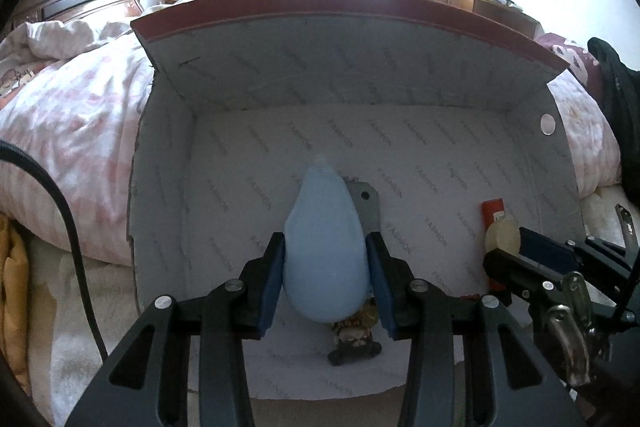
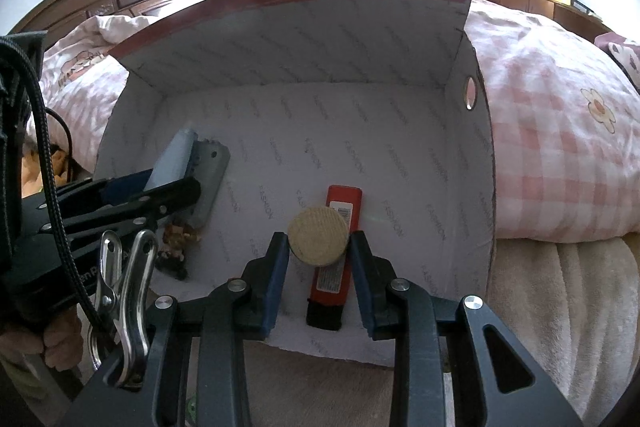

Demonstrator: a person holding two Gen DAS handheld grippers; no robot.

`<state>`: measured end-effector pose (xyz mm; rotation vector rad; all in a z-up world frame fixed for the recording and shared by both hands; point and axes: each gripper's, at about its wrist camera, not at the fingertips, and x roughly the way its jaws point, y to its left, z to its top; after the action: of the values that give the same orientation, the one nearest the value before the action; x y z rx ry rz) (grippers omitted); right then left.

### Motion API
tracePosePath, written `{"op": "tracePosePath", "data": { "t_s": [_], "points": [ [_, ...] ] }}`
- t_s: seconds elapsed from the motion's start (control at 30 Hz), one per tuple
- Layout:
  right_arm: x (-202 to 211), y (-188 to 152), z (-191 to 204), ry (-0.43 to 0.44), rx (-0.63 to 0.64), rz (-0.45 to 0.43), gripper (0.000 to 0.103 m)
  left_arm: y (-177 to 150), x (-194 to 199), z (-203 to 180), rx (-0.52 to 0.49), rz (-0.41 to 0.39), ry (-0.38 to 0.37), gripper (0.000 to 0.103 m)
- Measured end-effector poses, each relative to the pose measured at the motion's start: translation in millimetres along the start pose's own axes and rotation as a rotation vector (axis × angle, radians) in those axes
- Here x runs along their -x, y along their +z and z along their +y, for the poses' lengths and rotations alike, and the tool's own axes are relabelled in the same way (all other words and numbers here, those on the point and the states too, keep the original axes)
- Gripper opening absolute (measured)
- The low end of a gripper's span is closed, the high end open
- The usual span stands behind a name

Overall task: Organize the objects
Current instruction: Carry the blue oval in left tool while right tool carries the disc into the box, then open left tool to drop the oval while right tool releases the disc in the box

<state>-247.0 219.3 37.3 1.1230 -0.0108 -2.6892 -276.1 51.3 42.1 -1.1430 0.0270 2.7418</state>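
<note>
Fingers [image 1: 326, 269] clamp blue bulb [image 1: 325, 247]; right fingers [image 2: 318, 265] clamp tan disc [image 2: 318, 241].

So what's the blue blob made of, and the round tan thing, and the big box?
Blue blob: probably soft rubber or silicone; smooth, matte, rounded.
Round tan thing: maybe cork or woven fibre; the flat face looks finely textured, I can't tell which.
Box: cardboard, with thin folded walls and a printed paper lining.
</note>
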Motion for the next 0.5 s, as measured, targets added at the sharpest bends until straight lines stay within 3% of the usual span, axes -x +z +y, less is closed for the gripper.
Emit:
{"op": "tracePosePath", "data": {
  "t_s": [0.17, 0.5],
  "points": [
    [-0.8, -0.7, -1.2, 0.001, -0.006, -0.012, 0.032, 0.9, -0.6, -1.9, -0.002, 0.003, -0.005, 0.041],
    [6.3, -1.4, 0.8, 0.04, -0.017, -0.029, 0.042, -1.3, -2.0, -6.5, 0.007, 0.041, 0.048, 0.071]
  ]
}}
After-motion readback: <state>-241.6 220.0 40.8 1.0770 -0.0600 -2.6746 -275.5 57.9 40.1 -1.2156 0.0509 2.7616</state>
